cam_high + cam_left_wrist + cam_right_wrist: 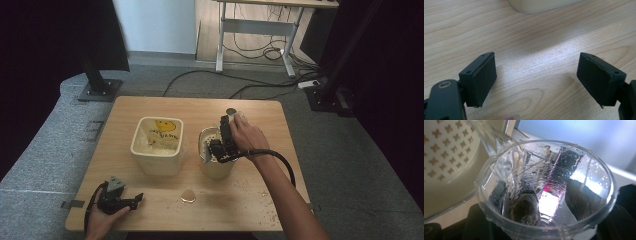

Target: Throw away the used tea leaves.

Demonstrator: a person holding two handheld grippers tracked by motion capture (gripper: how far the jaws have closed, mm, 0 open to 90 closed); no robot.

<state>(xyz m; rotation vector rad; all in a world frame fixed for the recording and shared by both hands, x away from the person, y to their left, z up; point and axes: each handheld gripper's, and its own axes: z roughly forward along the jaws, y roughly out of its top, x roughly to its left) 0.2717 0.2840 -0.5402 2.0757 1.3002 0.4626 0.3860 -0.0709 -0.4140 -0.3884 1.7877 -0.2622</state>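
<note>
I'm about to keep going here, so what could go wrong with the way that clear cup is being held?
The clear plastic cup in the right gripper looks cracked and crushed, so it could split or slip into the round container. Crumbs already dot the table; more may spill.

A wooden table stands on grey carpet. Beyond the table: black cables, a white-legged desk, a pale wall, dark curtains either side.
</note>
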